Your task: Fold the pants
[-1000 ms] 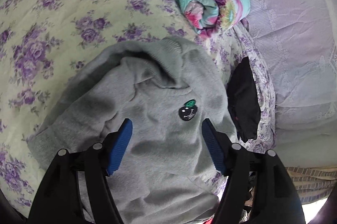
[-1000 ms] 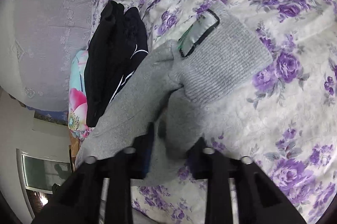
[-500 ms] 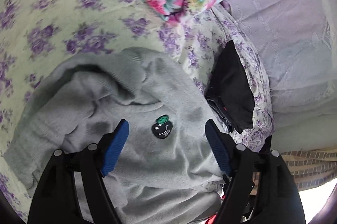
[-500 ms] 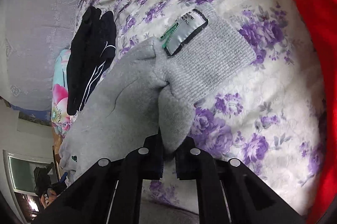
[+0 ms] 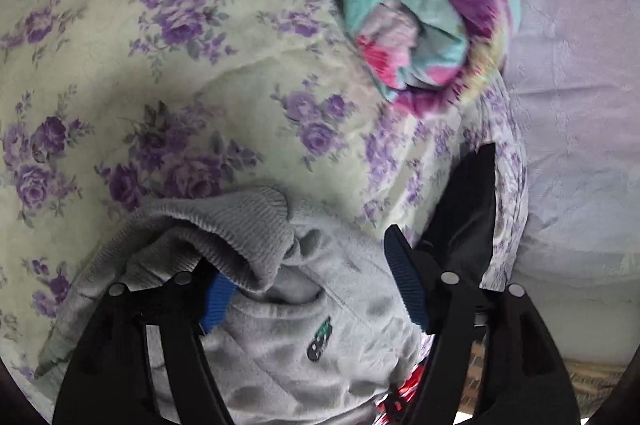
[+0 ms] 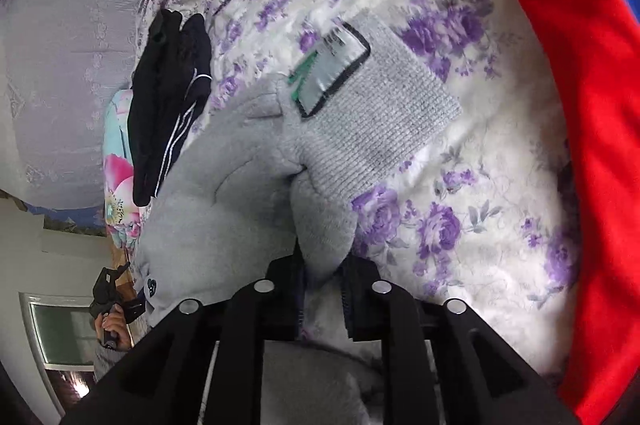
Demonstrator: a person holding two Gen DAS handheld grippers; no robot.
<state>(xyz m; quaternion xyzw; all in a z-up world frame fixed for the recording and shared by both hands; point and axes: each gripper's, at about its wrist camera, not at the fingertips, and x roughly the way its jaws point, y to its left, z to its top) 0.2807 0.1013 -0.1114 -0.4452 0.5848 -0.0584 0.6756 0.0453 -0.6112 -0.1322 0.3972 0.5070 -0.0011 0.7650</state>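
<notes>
No legible text

A sewn label [image 6: 330,69] with dark print is seen on the ribbed cuff [image 6: 384,121] of the grey pants [image 6: 224,209], but its print is blurred past reading; a small dark and green badge [image 5: 319,339] is carried on the pants, wordless as far as can be told

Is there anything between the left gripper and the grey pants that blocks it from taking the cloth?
Nothing visible blocks it. The left gripper is open directly over the grey pants, and the ribbed waistband already lies against its left finger.
</notes>
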